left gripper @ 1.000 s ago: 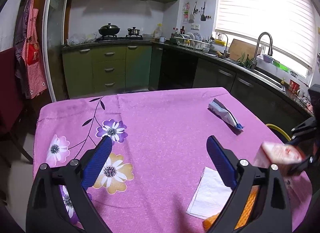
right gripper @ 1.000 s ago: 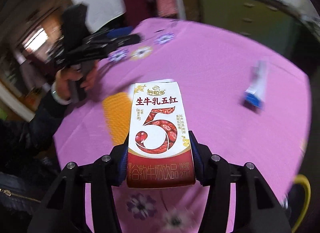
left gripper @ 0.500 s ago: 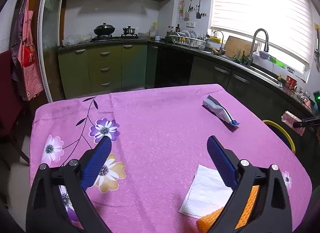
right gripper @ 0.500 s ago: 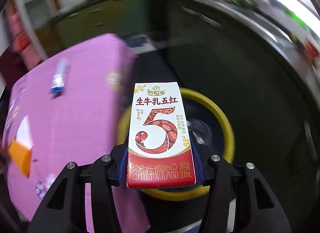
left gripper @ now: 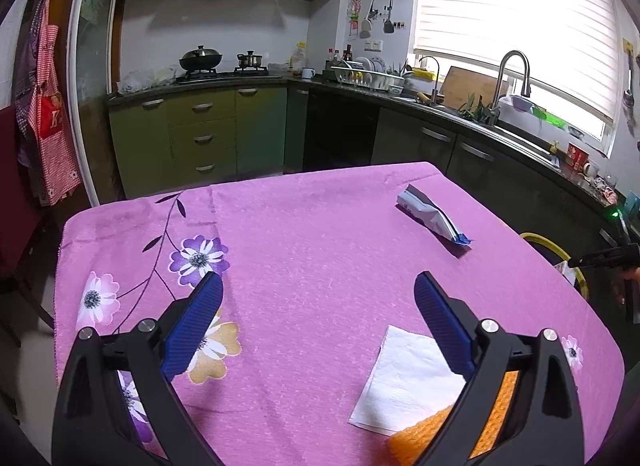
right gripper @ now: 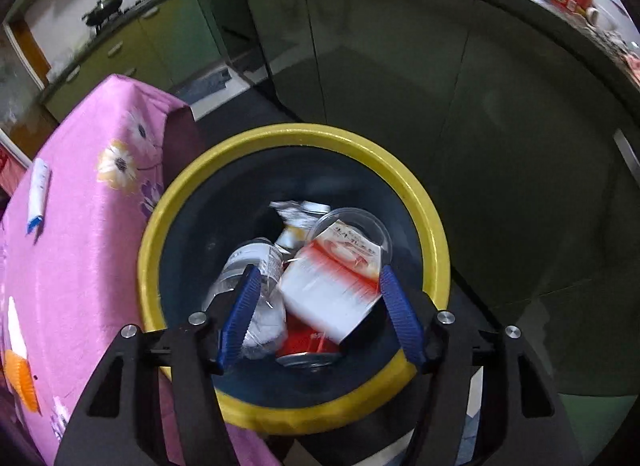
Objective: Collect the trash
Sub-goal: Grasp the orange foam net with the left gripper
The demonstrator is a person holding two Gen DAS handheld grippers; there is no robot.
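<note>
1. The right gripper [right gripper: 320, 306] has swung off the table [right gripper: 80, 250] with its pink flowered cloth and now points down into the yellow-rimmed bin [right gripper: 424, 205] on the floor just beside the table's edge. A second ago it was over the cloth.
2. Its jaws have just been opening. The milk carton [right gripper: 332, 286], clamped between them half a second ago, is loose: it shows as a red-and-white blur, tilted, between the spread blue pads but free of them, above the bottle [right gripper: 256, 262] and can [right gripper: 308, 348] already in the bin. It looks to be dropping in, though the blur makes it hard to say whether it has landed.
3. So the carton is as good as collected, and the right gripper is free for the next piece.
4. The left gripper [left gripper: 318, 320] hovers over the cloth much as before, jaws wide apart and holding nothing.
5. Three things are left on the table: a white napkin [left gripper: 404, 382] under the left gripper's right finger, an orange scrap [left gripper: 420, 436] touching the napkin's near edge, and a white-and-blue wrapper [left gripper: 430, 215] further off, towards the bin side.
6. The napkin and orange scrap lie nearest the left gripper, so they seem the likely next pick.
</note>
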